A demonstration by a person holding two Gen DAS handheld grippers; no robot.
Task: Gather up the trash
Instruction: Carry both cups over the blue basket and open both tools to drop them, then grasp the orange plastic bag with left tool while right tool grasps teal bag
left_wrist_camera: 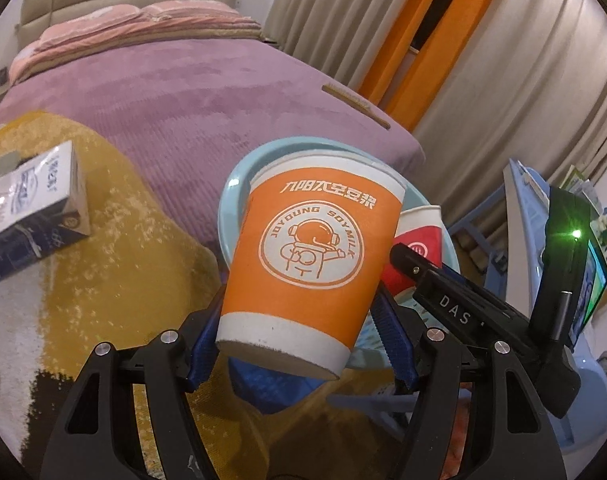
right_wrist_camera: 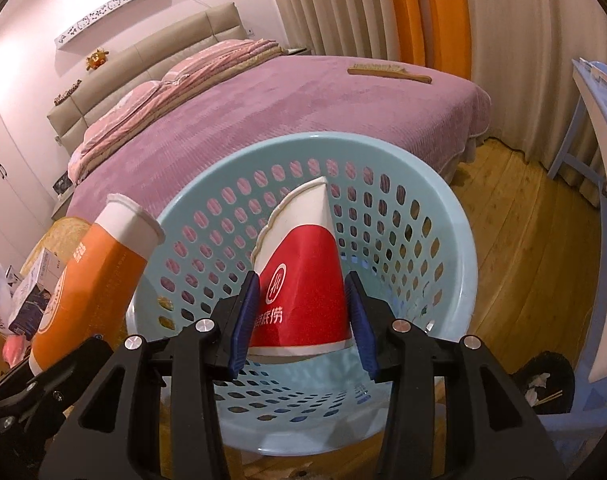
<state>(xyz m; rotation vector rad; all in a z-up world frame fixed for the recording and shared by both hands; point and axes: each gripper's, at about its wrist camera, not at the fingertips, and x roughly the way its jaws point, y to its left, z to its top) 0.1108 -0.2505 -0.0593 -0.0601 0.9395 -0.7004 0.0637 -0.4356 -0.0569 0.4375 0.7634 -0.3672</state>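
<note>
My left gripper [left_wrist_camera: 301, 344] is shut on an orange paper cup [left_wrist_camera: 307, 256] with a white astronaut logo, held tilted over the rim of a light blue perforated basket [left_wrist_camera: 233, 184]. The same orange cup [right_wrist_camera: 95, 276] shows at the left of the right wrist view, beside the basket [right_wrist_camera: 443, 240]. My right gripper [right_wrist_camera: 303, 320] is shut on a crushed red and white paper cup [right_wrist_camera: 303, 276], held above the basket's opening. In the left wrist view that red cup [left_wrist_camera: 417, 240] peeks out behind the orange one.
A bed with a purple cover [right_wrist_camera: 303, 108] stands behind the basket, with a wooden brush [right_wrist_camera: 389, 70] on it. A blue and white carton [left_wrist_camera: 27, 208] lies on a yellow and white rug [left_wrist_camera: 115, 280]. A blue plastic chair [right_wrist_camera: 595, 128] stands at the right on the wooden floor [right_wrist_camera: 535, 248].
</note>
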